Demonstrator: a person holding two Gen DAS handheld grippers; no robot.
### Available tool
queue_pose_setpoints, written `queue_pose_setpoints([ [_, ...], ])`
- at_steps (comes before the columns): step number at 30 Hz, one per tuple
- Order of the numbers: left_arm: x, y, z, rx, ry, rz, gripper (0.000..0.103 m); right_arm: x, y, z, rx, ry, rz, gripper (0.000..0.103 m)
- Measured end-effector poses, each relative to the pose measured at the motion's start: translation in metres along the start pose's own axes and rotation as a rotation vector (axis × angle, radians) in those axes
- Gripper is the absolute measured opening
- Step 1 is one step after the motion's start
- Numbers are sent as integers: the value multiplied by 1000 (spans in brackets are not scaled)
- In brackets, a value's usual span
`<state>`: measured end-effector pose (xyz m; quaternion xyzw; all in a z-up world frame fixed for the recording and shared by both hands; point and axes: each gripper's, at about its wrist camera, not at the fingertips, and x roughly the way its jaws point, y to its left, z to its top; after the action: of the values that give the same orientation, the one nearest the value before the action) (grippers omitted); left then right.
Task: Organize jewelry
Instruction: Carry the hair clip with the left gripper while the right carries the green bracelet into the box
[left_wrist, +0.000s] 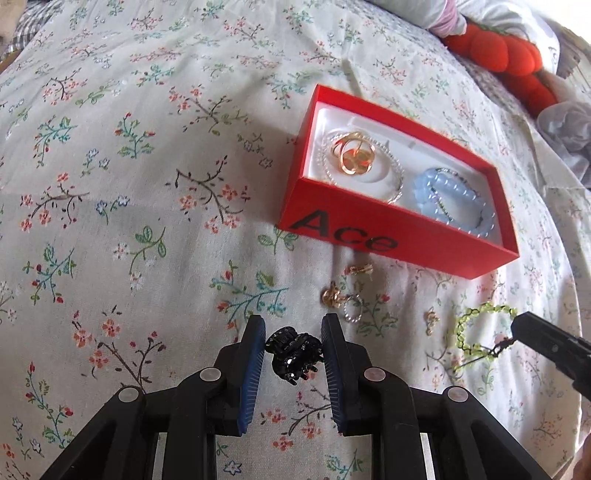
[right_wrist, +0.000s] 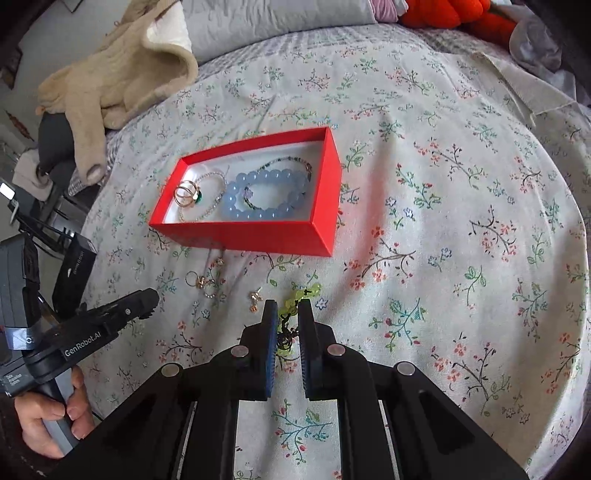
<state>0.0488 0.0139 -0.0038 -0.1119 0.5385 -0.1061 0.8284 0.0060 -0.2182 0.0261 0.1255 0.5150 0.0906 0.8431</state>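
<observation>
A home bedroom: a bed under a floral sheet (right_wrist: 424, 177), pillow (right_wrist: 277, 22), beige jumper (right_wrist: 122, 74) tossed aside

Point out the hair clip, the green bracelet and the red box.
hair clip (left_wrist: 293, 352), left wrist view, its black body.
green bracelet (left_wrist: 466, 325), left wrist view, its beaded loop.
red box (right_wrist: 258, 232), right wrist view, its near wall.

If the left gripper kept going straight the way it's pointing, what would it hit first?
Probably the floral bedspread just ahead of the left gripper, near the small gold earring and ring. The black hair claw it holds would land first. Depth is unclear.
</observation>
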Motion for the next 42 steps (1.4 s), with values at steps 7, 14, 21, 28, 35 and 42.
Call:
queue_pose_setpoints([
  [7, -14, -8, 13, 2, -81, -43, 25, -21, 11, 15, -35, -88, 22, 11],
  [14, -20, -15, 28, -10, -144, -92, 25, -29, 19, 28, -43, -140, 53, 11],
  [21, -15, -27, 42, 2, -180, -137, 25, -34, 26, 42, -46, -203, 70, 11],
  [28, 2, -35, 52, 7, -165, -146, 25, -33, 25, 56, -34, -255, 67, 11],
  [35, 18, -39, 58, -4, -158, -136, 25, -21, 20, 62, -20, -251, 43, 11],
  [42, 23, -42, 64, -7, -170, -139, 26, -10, 16, 65, -9, -236, 20, 11],
])
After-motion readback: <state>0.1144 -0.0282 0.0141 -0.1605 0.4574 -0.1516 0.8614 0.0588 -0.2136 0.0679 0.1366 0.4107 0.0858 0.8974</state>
